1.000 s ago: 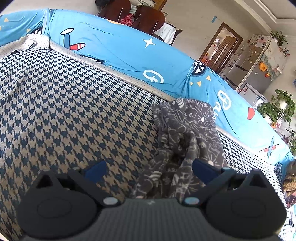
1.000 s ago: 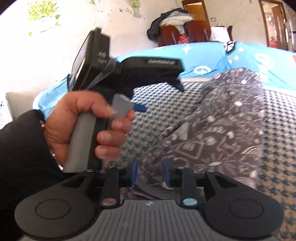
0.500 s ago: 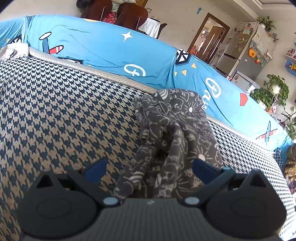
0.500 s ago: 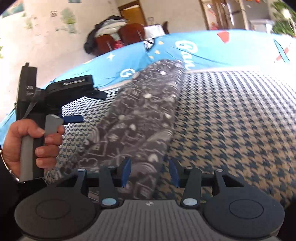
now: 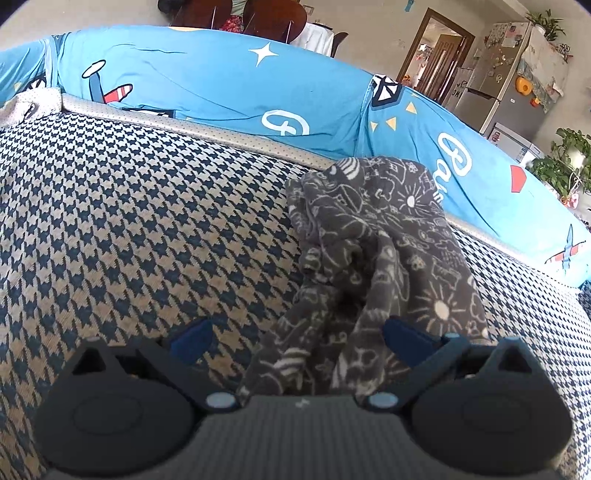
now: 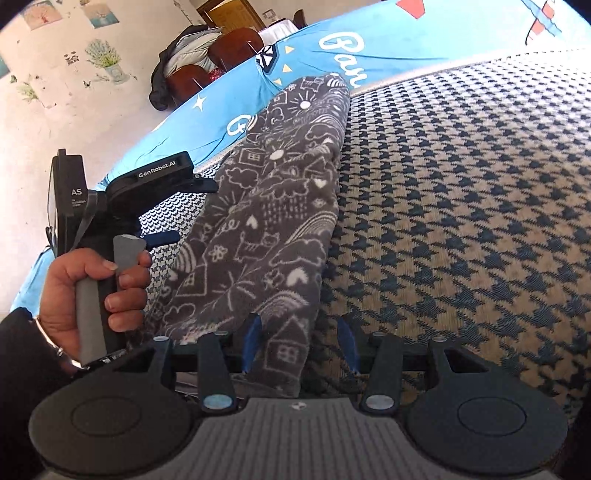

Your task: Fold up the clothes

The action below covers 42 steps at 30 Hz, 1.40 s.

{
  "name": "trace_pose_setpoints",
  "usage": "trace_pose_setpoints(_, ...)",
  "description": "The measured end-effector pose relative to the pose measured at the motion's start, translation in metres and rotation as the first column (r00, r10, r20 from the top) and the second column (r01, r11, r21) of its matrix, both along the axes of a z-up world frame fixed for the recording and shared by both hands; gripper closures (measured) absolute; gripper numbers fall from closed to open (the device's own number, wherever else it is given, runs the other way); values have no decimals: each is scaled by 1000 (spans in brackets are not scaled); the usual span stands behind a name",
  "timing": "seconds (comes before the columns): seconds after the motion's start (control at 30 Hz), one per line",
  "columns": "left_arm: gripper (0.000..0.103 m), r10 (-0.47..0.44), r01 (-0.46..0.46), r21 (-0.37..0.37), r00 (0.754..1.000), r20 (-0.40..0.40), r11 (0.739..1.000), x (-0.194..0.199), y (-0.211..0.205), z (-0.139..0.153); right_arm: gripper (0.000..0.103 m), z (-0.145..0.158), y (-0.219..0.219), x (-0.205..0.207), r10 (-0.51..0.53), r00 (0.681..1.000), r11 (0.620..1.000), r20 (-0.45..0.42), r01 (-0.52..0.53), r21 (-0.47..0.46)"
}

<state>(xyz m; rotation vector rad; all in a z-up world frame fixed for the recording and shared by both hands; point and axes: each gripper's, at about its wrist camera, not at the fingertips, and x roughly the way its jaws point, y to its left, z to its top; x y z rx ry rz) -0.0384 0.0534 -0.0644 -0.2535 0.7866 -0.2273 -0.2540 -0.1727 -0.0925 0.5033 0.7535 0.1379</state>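
Observation:
A dark grey garment [image 5: 376,236] with white doodle print lies in a long rumpled strip on the houndstooth seat [image 5: 147,221]. My left gripper [image 5: 297,339] is open wide, and the garment's near end lies loosely between its blue fingers. In the right wrist view the same garment [image 6: 280,206] runs away toward the blue backrest. My right gripper [image 6: 300,341] is open, with the cloth's near corner lying between its pads, close to the left one. A hand [image 6: 92,288] holds the left gripper [image 6: 183,210] beside the cloth's left edge.
A blue printed cover [image 5: 221,85] drapes the backrest behind the seat. Bare houndstooth seat [image 6: 461,203] stretches right of the garment. Beyond the backrest stand dark chairs [image 5: 258,14], a fridge [image 5: 509,74] and potted plants [image 5: 565,166].
My right gripper's fingers have spread apart from a narrow gap around the cloth, and its view has rolled. The garment now lies stretched out. My left gripper stays open.

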Motion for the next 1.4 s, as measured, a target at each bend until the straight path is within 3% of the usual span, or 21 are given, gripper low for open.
trace_pose_setpoints(0.17,0,29,-28,18,999,-21,999,9,1,-4,57,-9,2,11,19,1000,999,2,-19,32)
trace_pose_setpoints(0.2,0,37,-36,22,999,-24,999,10,2,-5,61,-9,3,11,31,1000,999,4,-31,39)
trace_pose_setpoints(0.23,0,47,-46,22,999,-28,999,10,3,-6,75,-10,4,12,44,999,998,7,-44,45)
trace_pose_setpoints(0.43,0,94,-93,19,995,-38,995,11,11,-11,87,-6,11,10,80,996,997,46,-81,8)
trace_pose_setpoints(0.63,0,108,-109,-2,993,-37,994,8,19,-11,88,7,15,-3,82,994,997,74,-81,-19)
trace_pose_setpoints(0.9,0,81,-81,1,997,-19,997,-3,20,-10,88,-4,16,-6,74,997,996,-12,-74,-47)
trace_pose_setpoints(1.13,0,25,-25,0,999,38,1000,-25,16,1,85,-4,21,-3,81,997,993,-19,-82,-81)
trace_pose_setpoints(1.23,0,15,-15,-3,998,57,1000,-33,16,6,84,-2,18,-6,67,998,994,-3,-67,-81)
trace_pose_setpoints(1.4,0,43,-41,-34,997,56,999,-43,29,10,84,11,19,-15,42,995,987,94,-27,-156)
